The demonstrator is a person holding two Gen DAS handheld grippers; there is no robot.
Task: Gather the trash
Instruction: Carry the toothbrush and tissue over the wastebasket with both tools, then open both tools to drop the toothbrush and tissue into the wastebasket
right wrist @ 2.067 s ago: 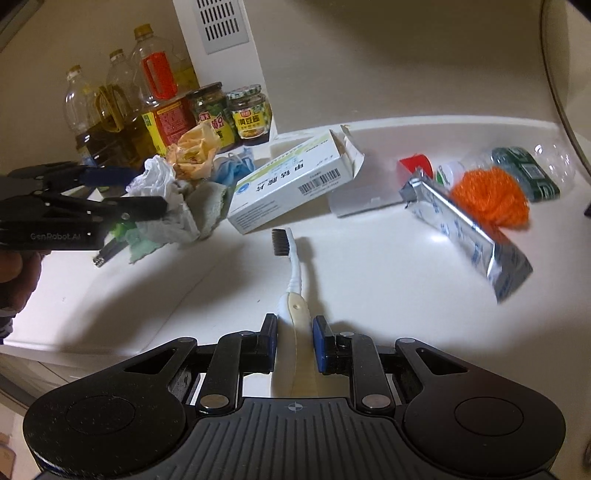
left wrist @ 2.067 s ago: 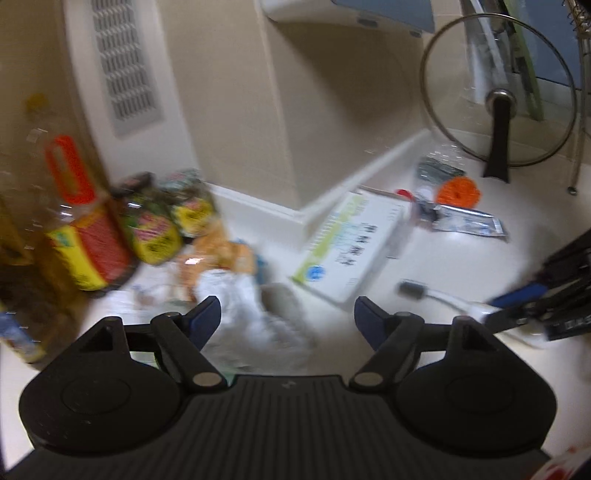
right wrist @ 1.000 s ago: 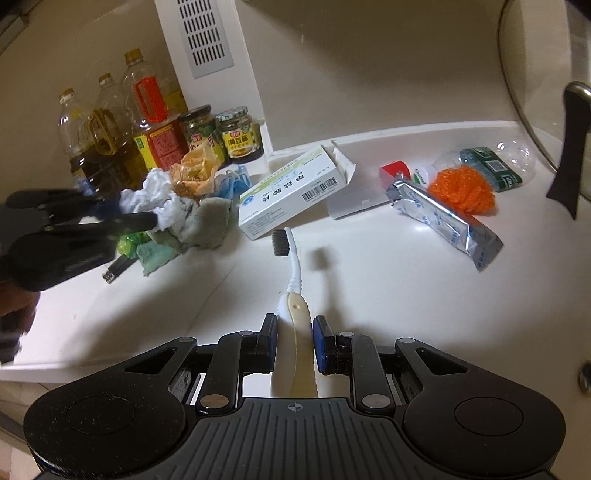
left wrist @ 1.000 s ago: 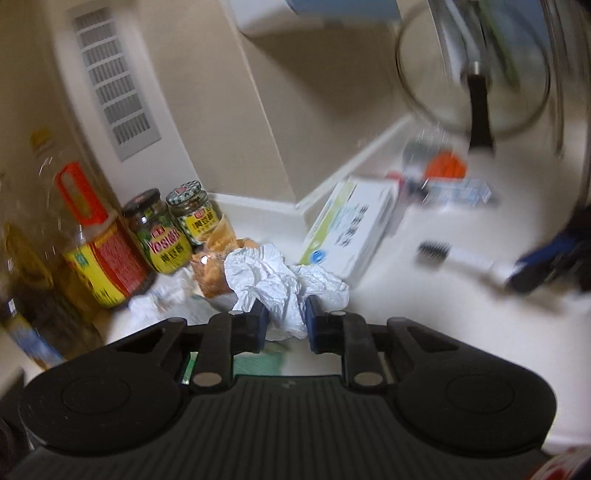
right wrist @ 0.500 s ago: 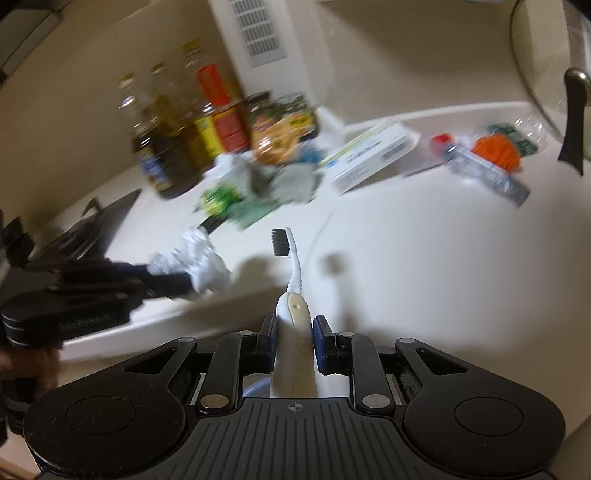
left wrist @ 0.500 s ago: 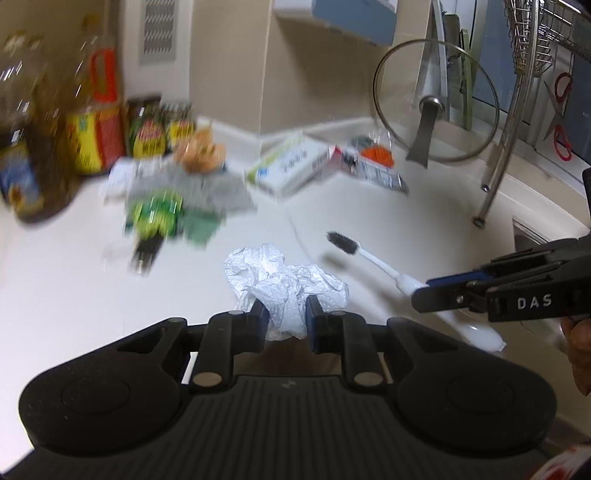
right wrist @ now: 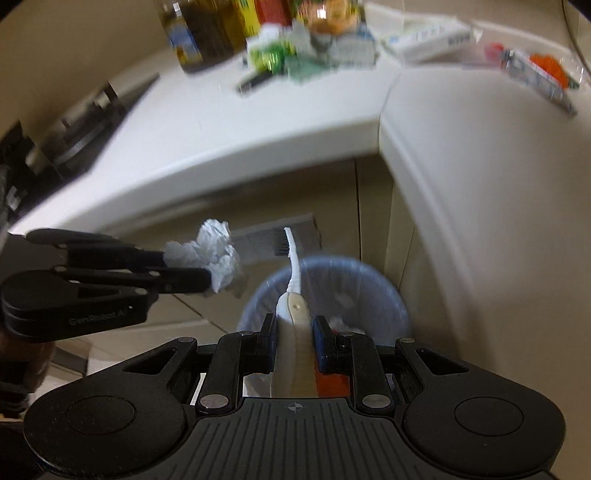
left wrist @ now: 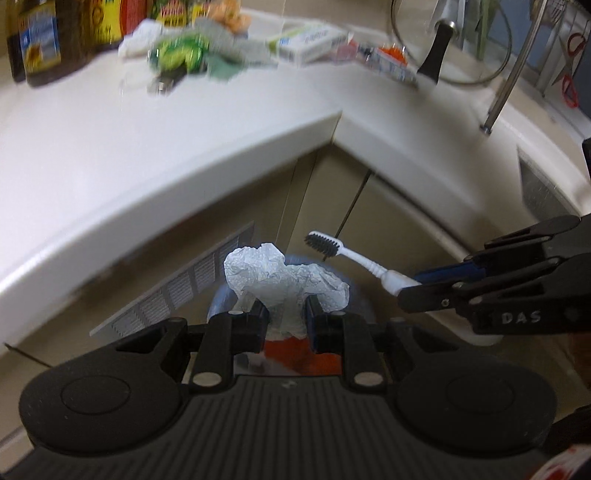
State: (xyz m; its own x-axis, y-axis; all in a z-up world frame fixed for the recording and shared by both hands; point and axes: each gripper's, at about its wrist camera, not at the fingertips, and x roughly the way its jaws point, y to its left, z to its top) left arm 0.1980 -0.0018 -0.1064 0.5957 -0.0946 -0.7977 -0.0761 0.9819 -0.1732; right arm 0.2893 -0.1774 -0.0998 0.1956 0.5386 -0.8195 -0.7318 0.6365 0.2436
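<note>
My left gripper (left wrist: 284,314) is shut on a crumpled white paper wad (left wrist: 280,277), held in the air over a bin lined with a pale blue bag (right wrist: 325,284). My right gripper (right wrist: 294,330) is shut on the cream handle of a white toothbrush (right wrist: 293,295), whose dark bristles point away above the same bin. In the left wrist view the toothbrush (left wrist: 343,254) and right gripper (left wrist: 413,286) come in from the right. In the right wrist view the left gripper (right wrist: 207,269) holds the paper wad (right wrist: 214,254) at the left. Red and white trash lies inside the bin.
The white L-shaped counter (left wrist: 110,147) overhangs beige cabinet doors (right wrist: 373,206) with a vent grille (left wrist: 184,280). On the counter lie a white carton (left wrist: 306,40), green wrappers (left wrist: 181,51), a foil packet (right wrist: 539,81), oil bottles (right wrist: 192,33) and a glass lid (left wrist: 450,40). A stove (right wrist: 77,136) sits left.
Both grippers have come off the counter and down in front of the cabinets, over the bin. The paper wad and toothbrush stay gripped. The counter clutter has receded to the top of both views.
</note>
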